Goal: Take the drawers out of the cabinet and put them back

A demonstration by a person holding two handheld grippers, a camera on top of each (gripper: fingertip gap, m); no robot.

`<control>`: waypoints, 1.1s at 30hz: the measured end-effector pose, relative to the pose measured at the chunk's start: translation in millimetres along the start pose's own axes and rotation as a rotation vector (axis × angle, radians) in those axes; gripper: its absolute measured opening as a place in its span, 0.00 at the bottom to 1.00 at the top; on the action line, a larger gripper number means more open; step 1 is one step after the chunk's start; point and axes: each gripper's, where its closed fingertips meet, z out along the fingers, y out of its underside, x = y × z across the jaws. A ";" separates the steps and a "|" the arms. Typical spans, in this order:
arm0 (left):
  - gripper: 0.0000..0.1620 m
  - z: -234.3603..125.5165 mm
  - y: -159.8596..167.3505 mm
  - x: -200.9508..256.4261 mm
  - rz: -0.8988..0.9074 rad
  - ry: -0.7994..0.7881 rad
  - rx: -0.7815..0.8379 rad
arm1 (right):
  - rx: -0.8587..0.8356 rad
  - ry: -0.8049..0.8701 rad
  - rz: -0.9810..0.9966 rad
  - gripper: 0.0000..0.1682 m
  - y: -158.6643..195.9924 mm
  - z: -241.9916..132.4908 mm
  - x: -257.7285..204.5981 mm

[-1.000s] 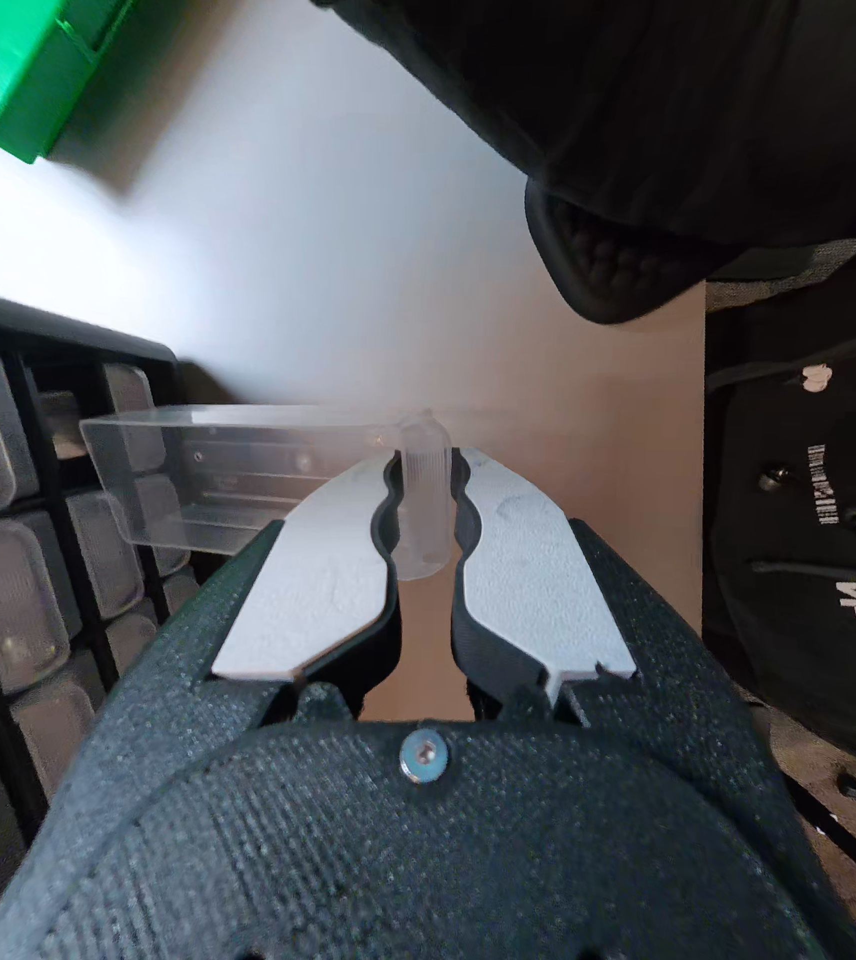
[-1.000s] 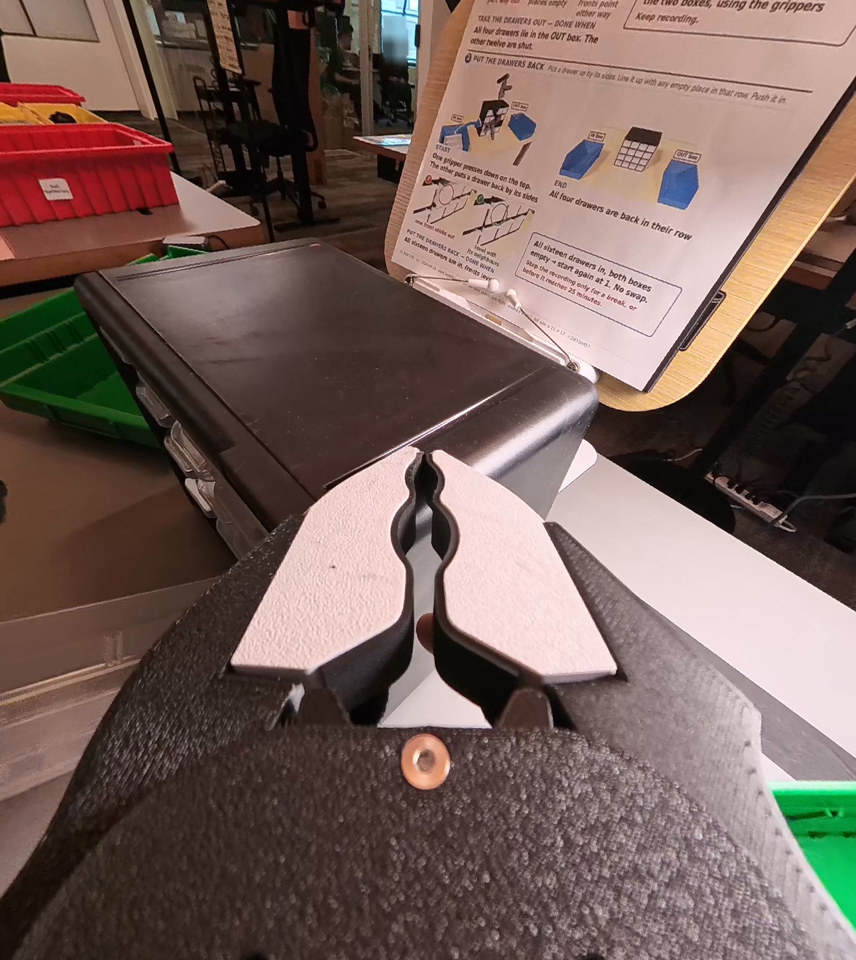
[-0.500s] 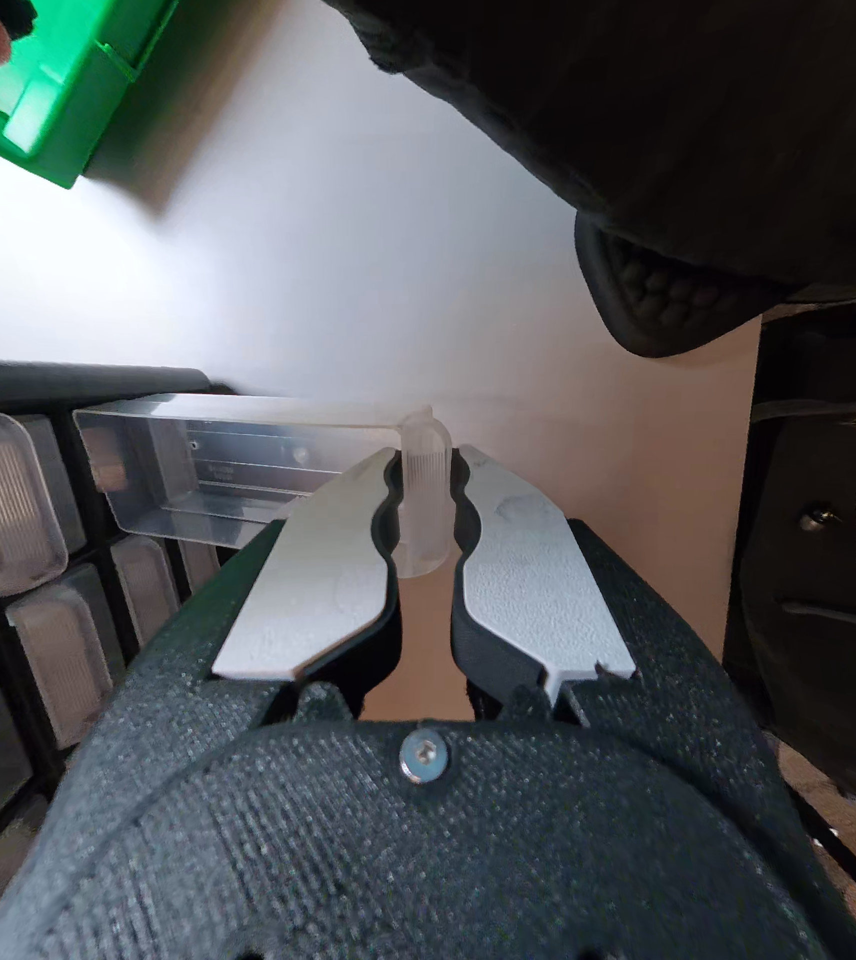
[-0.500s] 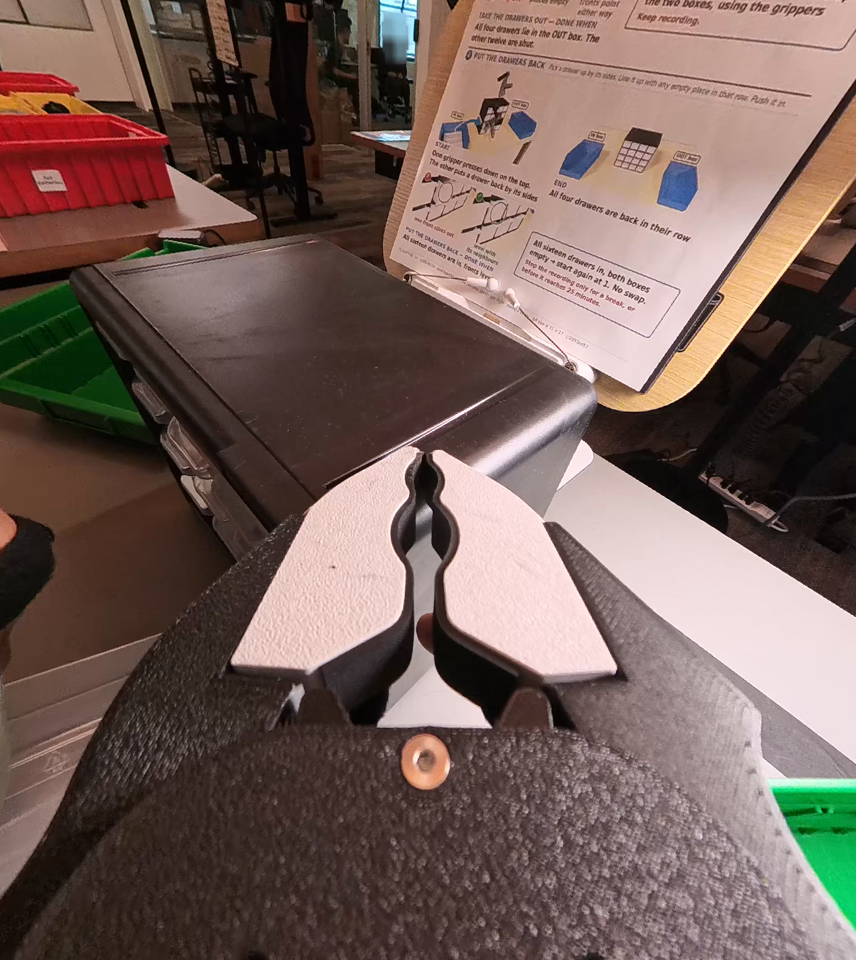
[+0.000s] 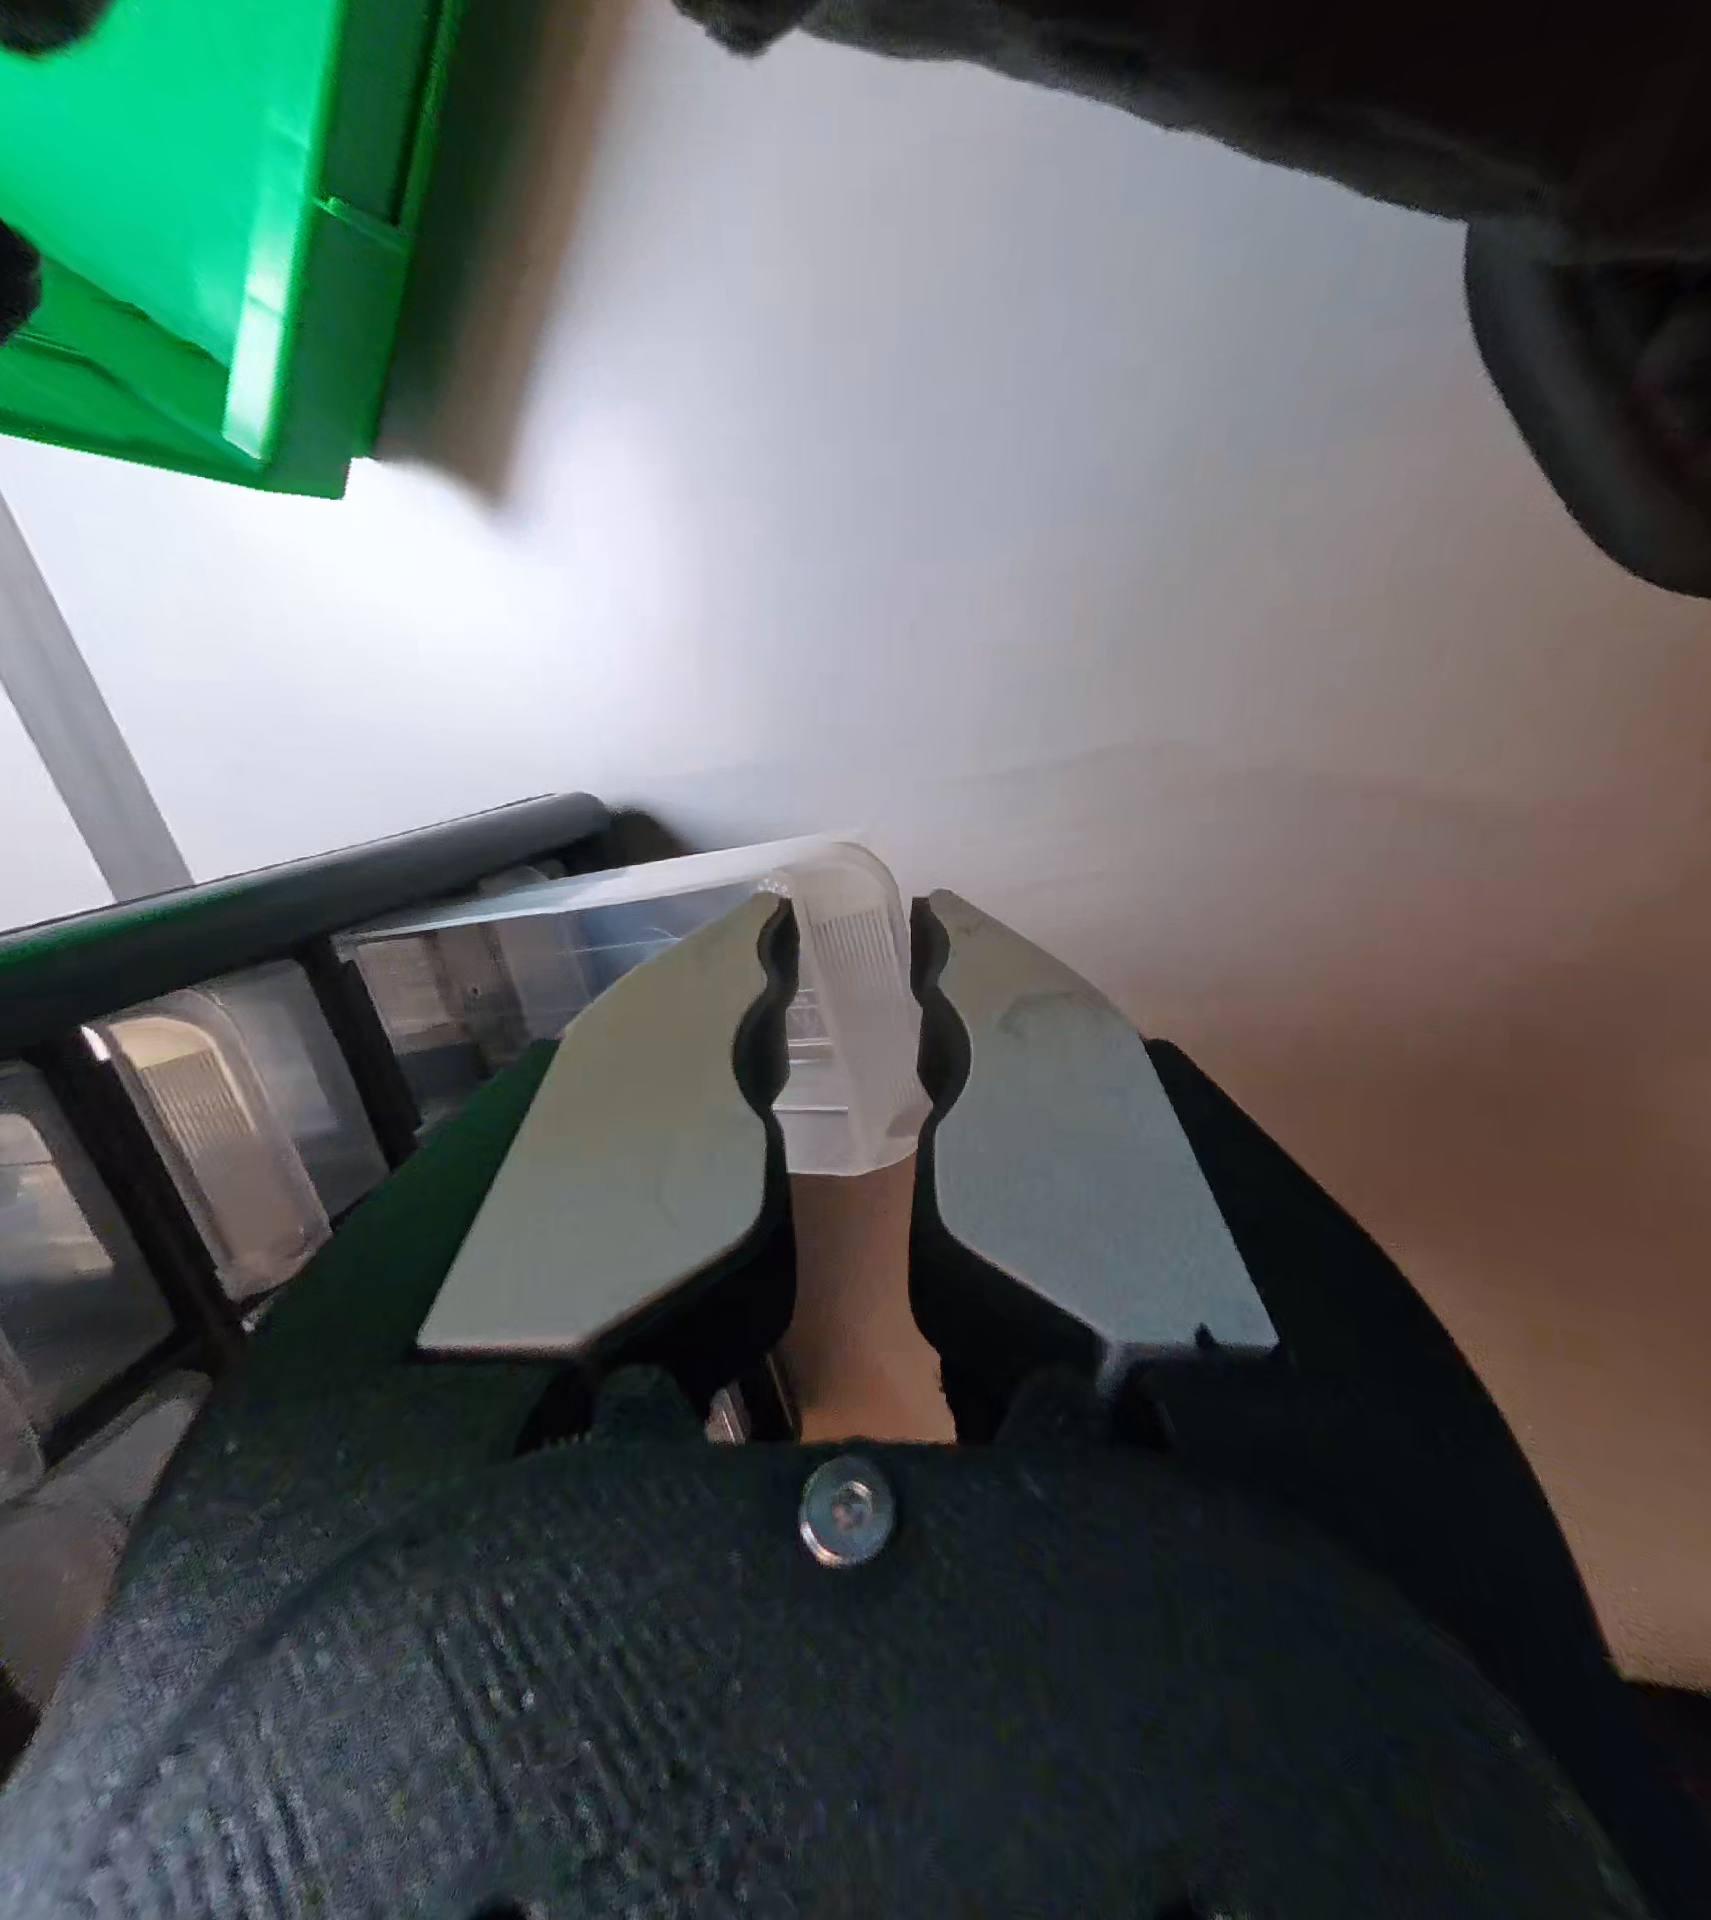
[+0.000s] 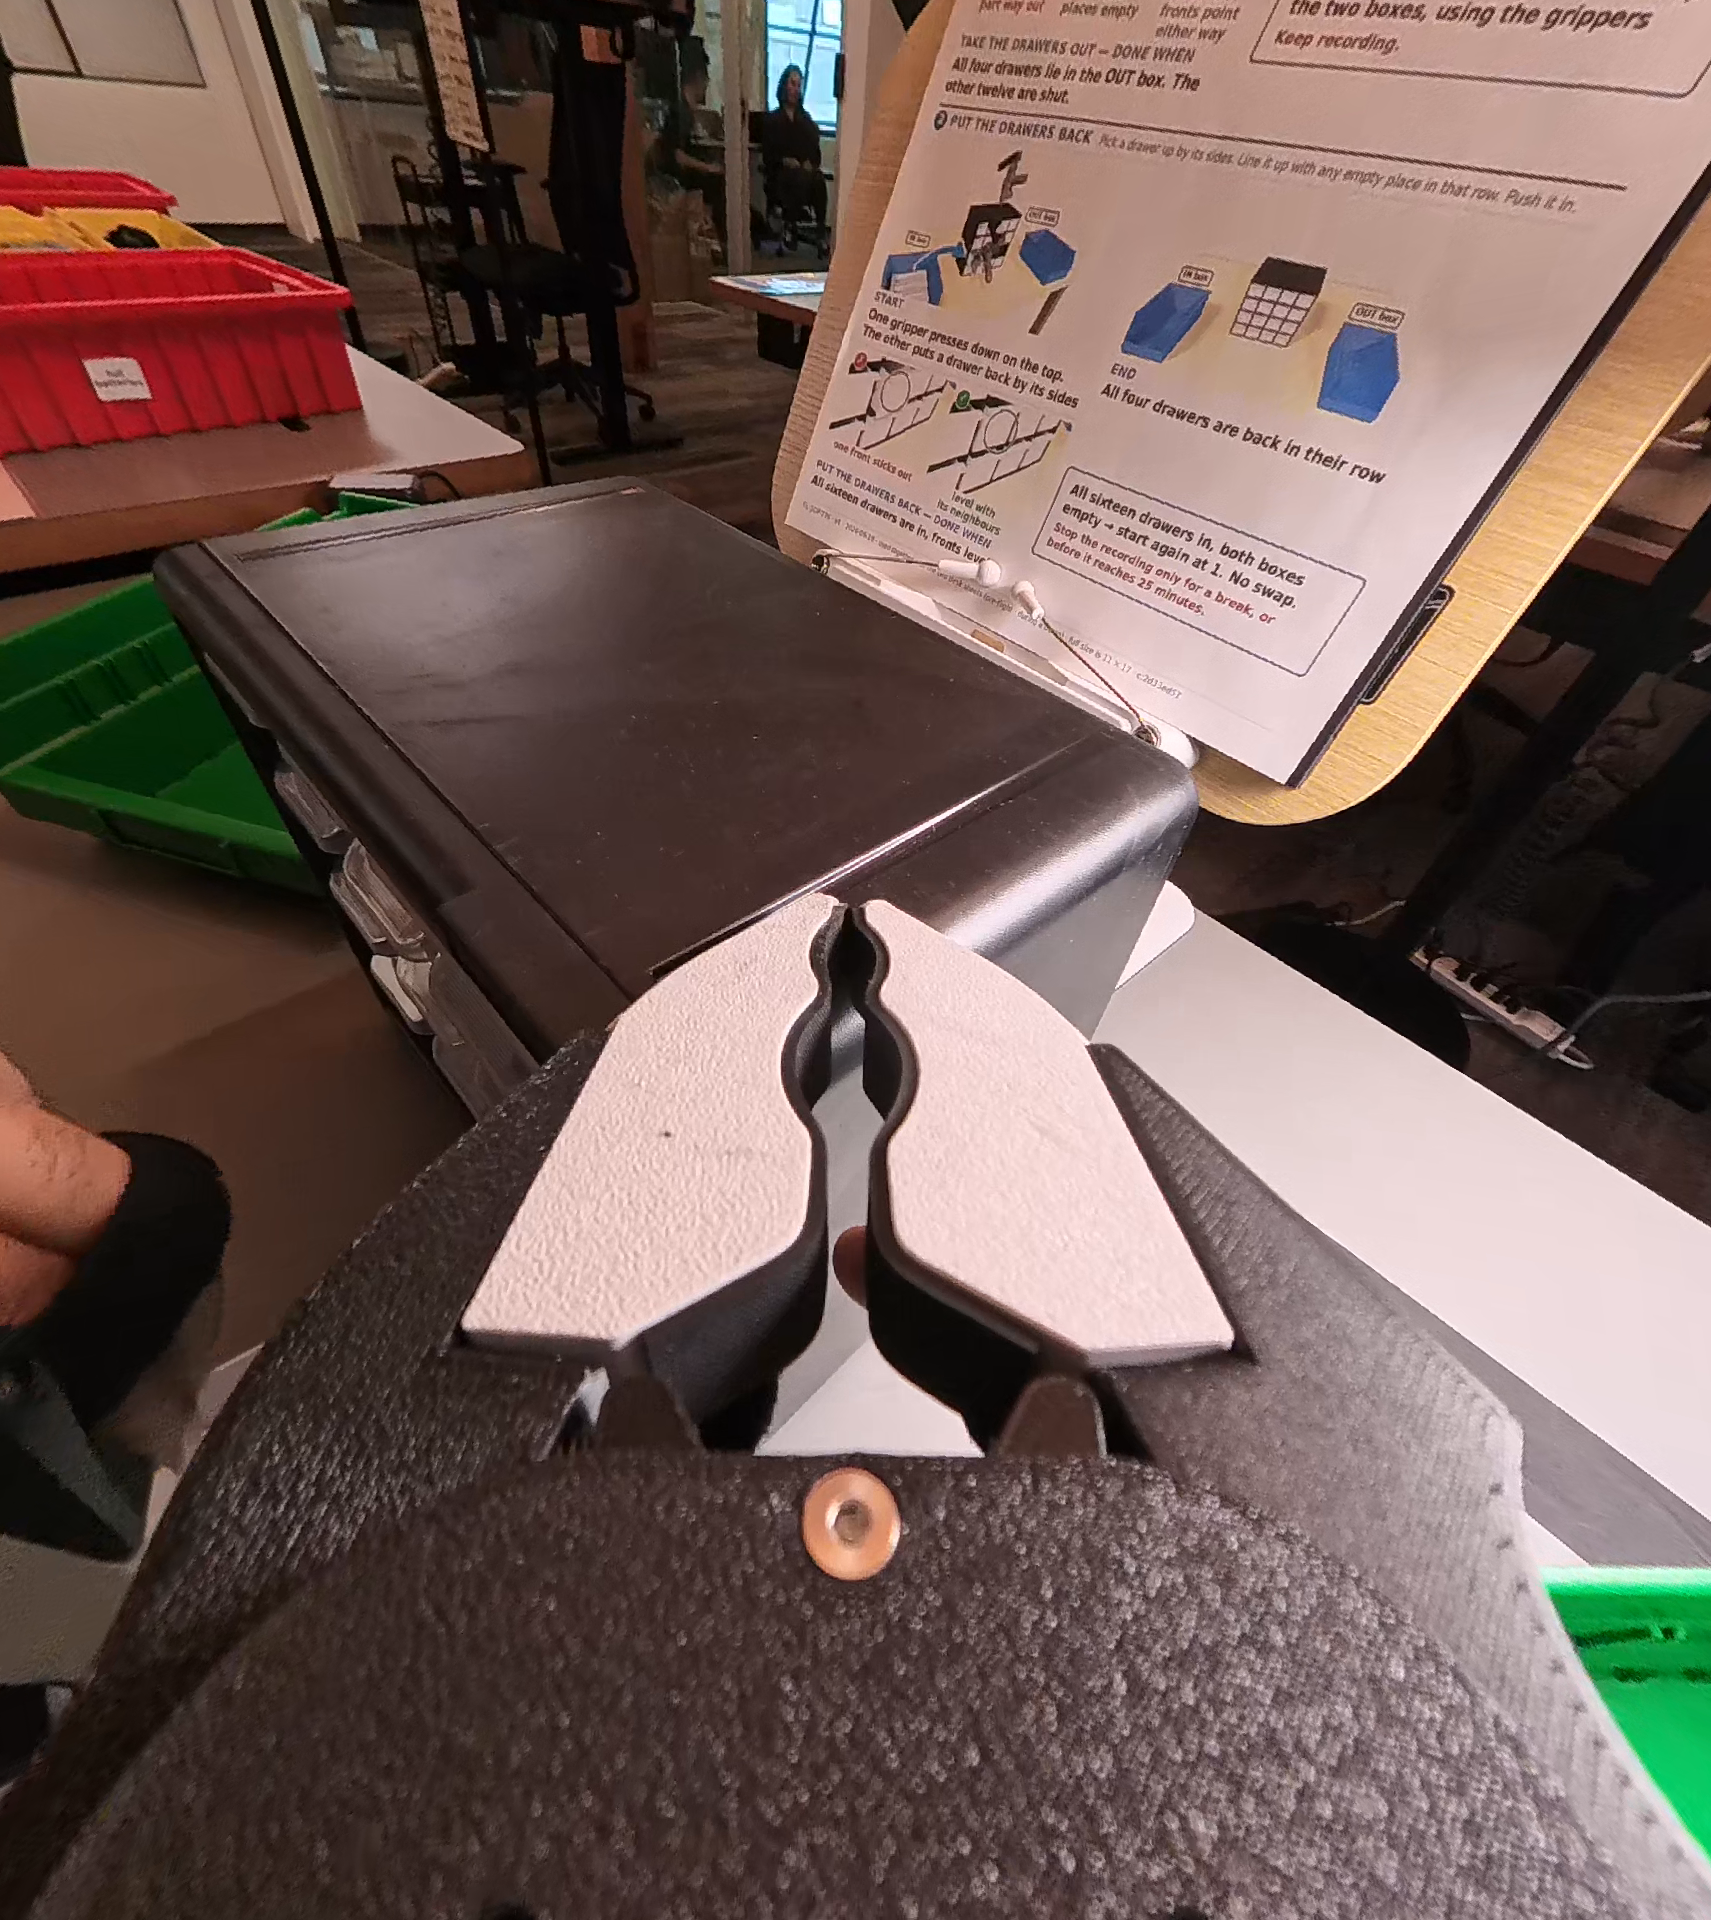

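Left tongs (image 5: 851, 1023) gripping clear drawer (image 5: 846, 997), white tabletop (image 5: 934, 520)

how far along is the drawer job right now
Mid-step. In hand: the left gripper is shut on the handle of a clear drawer at the top corner of the cabinet; whether it is partly in its slot cannot be told. The right gripper is shut, empty, at the cabinet's top. The neighbouring drawers sit in place. How many rounds remain cannot be told.
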 end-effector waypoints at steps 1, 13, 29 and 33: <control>0.13 2.3 0.7 -0.6 0.002 -0.016 0.003 | 0.000 0.001 -0.001 0.00 0.0 0.0 0.0; 0.15 20.3 21.5 -55.1 -0.029 -0.299 0.067 | 0.000 -0.001 -0.002 0.00 0.0 0.0 -0.1; 0.03 2.1 33.1 -57.3 -0.419 -0.416 0.433 | 0.007 -0.009 0.008 0.00 -0.2 -0.1 0.0; 0.00 18.5 42.0 -70.4 -0.490 -0.480 0.423 | 0.007 -0.006 0.008 0.00 -0.2 -0.2 0.0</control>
